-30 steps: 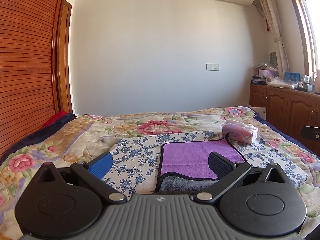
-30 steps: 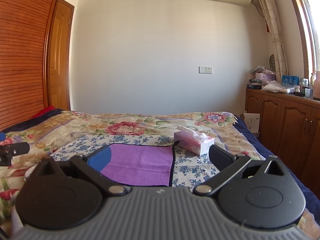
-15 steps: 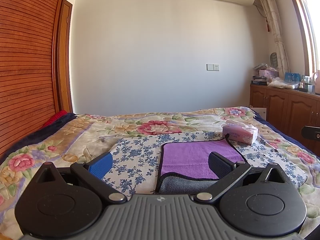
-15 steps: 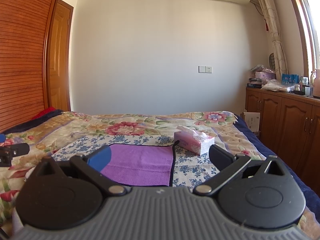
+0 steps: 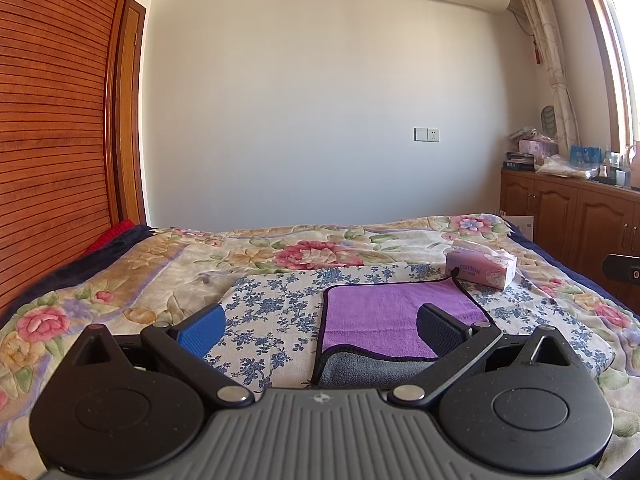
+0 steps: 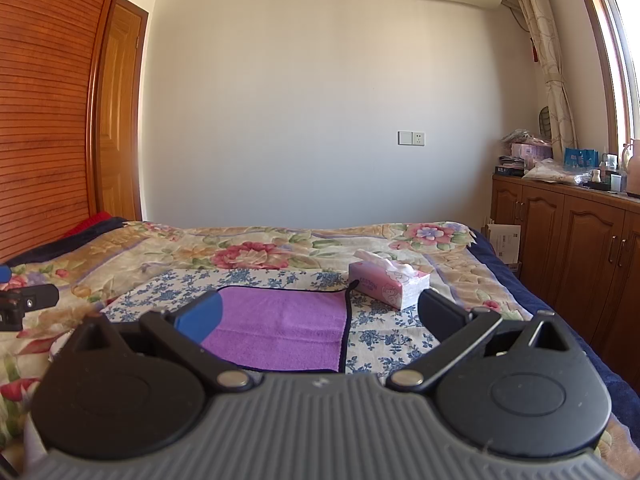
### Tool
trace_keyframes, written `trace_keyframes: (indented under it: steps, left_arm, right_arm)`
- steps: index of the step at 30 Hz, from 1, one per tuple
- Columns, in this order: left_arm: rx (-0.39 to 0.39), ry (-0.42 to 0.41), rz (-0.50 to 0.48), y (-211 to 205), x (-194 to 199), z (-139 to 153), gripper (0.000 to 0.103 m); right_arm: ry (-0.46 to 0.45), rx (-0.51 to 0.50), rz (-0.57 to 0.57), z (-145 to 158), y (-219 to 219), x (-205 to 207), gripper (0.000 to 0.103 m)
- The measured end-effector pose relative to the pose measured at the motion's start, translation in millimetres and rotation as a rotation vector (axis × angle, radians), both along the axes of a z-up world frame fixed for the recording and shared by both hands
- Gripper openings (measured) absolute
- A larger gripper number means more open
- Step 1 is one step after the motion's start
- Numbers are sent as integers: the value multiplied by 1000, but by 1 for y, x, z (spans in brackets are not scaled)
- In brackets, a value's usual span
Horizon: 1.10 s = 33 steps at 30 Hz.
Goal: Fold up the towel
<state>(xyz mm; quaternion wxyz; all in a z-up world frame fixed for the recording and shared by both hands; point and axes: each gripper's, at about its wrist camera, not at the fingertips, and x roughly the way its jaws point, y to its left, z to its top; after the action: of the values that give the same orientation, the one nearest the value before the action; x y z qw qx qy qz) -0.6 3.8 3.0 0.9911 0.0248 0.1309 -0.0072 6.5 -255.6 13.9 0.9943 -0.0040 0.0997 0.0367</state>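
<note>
A purple towel (image 5: 392, 312) with a dark border and a grey underside lies flat on a blue-flowered cloth (image 5: 276, 300) on the bed. Its near edge is turned up, showing grey. It also shows in the right wrist view (image 6: 280, 324). My left gripper (image 5: 320, 324) is open and empty, held above the cloth, its right finger over the towel's near right part. My right gripper (image 6: 320, 316) is open and empty, its left finger over the towel's near left part.
A pink tissue box (image 5: 480, 268) stands just past the towel's far right corner, also in the right wrist view (image 6: 388, 284). Wooden cabinets (image 6: 580, 240) with clutter on top line the right wall. A wooden wardrobe (image 5: 52, 140) stands on the left.
Both views have shifted only slightly. The grippers stay open and the towel has not moved.
</note>
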Motion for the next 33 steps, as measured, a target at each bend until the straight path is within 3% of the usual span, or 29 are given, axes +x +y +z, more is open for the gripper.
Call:
trace_keyframes:
  steps: [20,33]
  left_arm:
    - [0,3,1,1,1,-1,103]
    - [30,83,-19,-4,19,-9,103]
  right_arm:
    - [5,-1,4,1,1,2,103]
    - [57,24,22,-4,3,19,103]
